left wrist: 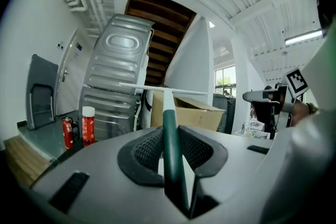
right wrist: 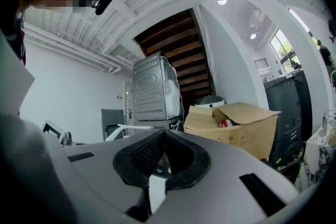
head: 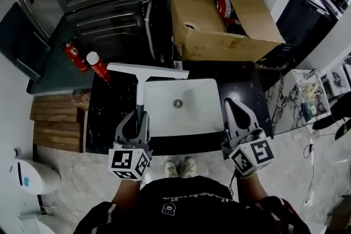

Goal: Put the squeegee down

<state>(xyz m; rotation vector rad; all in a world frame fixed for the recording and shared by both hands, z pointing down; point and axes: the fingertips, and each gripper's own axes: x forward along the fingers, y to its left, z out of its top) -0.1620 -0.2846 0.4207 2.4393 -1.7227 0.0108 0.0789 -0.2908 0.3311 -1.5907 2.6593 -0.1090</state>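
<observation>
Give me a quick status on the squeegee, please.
Left gripper shut on squeegee, held over the sink. Right gripper shut, empty. Nothing blocking the sink.

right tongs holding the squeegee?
No, the right tongs are shut with nothing between them; the squeegee is clamped by its handle in the left tongs.

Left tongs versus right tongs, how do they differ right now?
The left tongs are shut on the green handle of the squeegee; the right tongs are shut on nothing. The left tongs sit at the left edge of the white sink, the right tongs at its right edge. Both are grey and point forward over the dark counter.
</observation>
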